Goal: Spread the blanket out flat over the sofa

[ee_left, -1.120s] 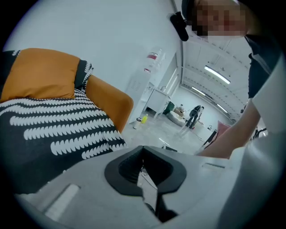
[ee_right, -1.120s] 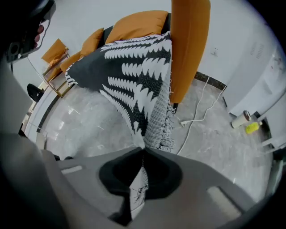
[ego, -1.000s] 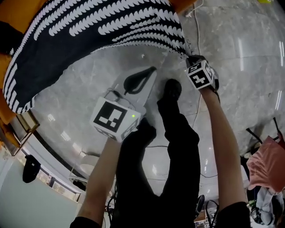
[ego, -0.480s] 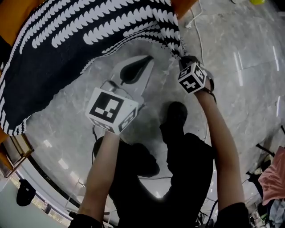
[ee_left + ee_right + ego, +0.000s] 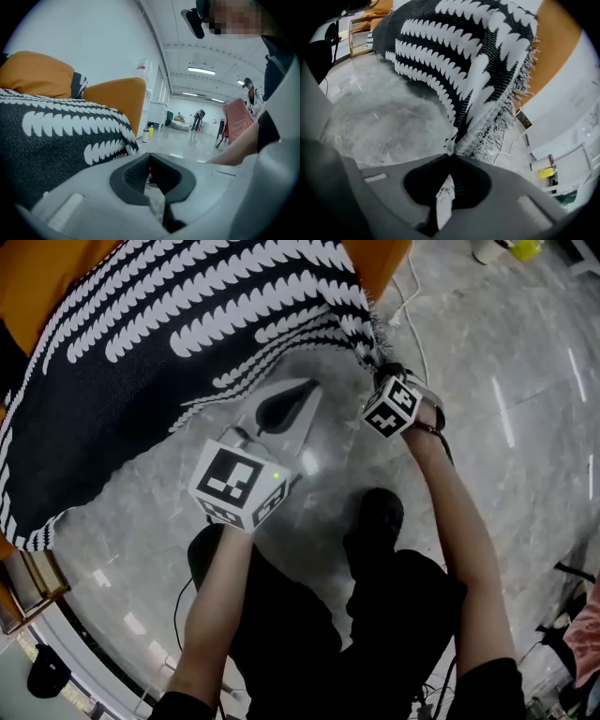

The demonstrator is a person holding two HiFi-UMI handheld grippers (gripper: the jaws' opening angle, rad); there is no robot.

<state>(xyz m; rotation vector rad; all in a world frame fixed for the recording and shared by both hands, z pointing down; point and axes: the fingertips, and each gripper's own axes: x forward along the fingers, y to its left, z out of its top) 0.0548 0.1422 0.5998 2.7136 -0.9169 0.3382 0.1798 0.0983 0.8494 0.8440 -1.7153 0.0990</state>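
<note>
Marble floor (image 5: 525, 381) fronts the sofa (image 5: 37, 287). At one o'clock the right gripper (image 5: 378, 373) has its jaws clamped on the blanket (image 5: 187, 343). The left gripper (image 5: 307, 390) has its jaws together, empty.

Blanket (image 5: 169, 343) lies over the sofa (image 5: 42, 282), its edge overhanging the floor (image 5: 525, 381) – right gripper (image 5: 375, 371) at its right corner, left gripper (image 5: 312, 387) just left, before the sofa

no legible text, labels or numbers anywhere.
</note>
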